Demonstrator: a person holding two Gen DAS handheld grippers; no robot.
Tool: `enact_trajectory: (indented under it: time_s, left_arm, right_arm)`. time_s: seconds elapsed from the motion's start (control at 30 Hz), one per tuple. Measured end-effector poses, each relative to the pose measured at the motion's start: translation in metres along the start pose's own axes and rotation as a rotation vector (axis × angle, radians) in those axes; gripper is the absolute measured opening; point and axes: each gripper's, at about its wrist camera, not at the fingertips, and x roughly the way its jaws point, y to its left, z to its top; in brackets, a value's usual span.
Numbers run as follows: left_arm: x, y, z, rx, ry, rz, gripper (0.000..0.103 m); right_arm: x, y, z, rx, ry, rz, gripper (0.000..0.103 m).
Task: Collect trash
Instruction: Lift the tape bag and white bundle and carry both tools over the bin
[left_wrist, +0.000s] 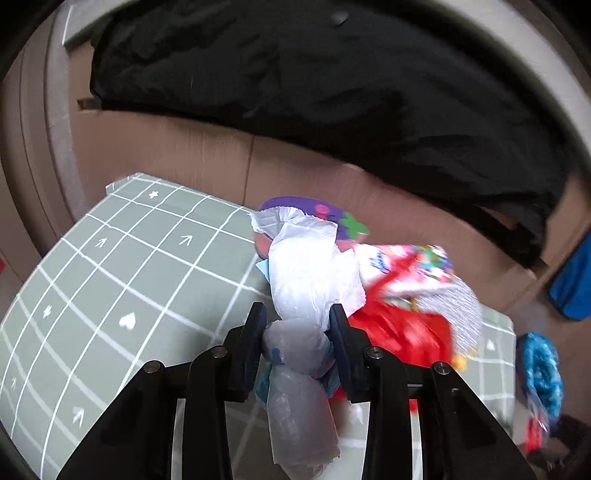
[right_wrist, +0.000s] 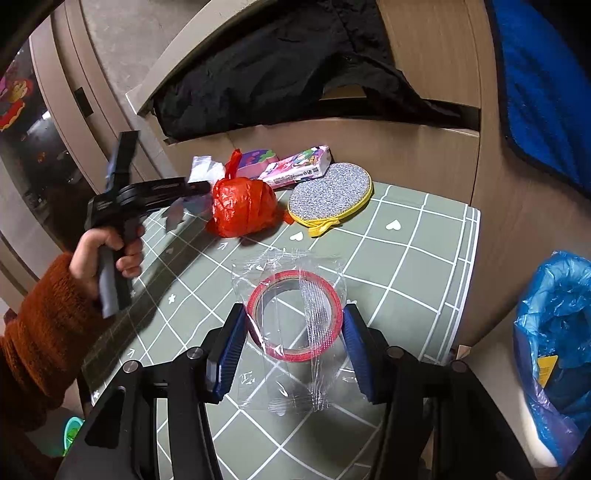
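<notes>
Left gripper (left_wrist: 297, 332) fingers clenched on crumpled white tissue wad (left_wrist: 306, 280); right gripper (right_wrist: 293, 332) fingers released

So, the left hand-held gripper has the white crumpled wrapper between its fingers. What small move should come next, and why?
Probably lift the left hand-held gripper a little, straight up. Its pads appear pressed on the white crumpled wrapper, which lies against the red bag on the green mat. A short lift would free it before carrying it toward the blue-lined bin at the table's right.
</notes>
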Motion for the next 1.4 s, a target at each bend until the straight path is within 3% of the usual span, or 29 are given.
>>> enact_trajectory:
  time_s: [0.27, 0.57, 0.73, 1.2, 1.4]
  left_arm:
    - [-0.07, -0.026, -0.04, 0.005, -0.063, -0.049, 0.036]
    - [-0.121, -0.059, -0.073, 0.042, -0.105, -0.108, 0.036]
    - [-0.149, -0.085, -0.073, 0.115, -0.192, -0.089, 0.036]
    - [-0.183, -0.162, -0.07, 0.221, -0.28, -0.193, 0.036]
    - [-0.196, -0.205, -0.051, 0.258, -0.347, -0.238, 0.036]
  right_arm:
    - [-0.01, 0.005, -0.002, -0.004, -0.018, -0.01, 0.049]
    - [-0.032, 0.01, 0.002, -0.028, -0.065, -0.028, 0.049]
    - [-0.055, 0.019, 0.013, -0.077, -0.129, -0.071, 0.049]
    - [-0.12, 0.004, 0.022, -0.076, -0.271, -0.147, 0.049]
    - [-0.152, -0.013, 0.021, -0.058, -0.341, -0.176, 0.049]
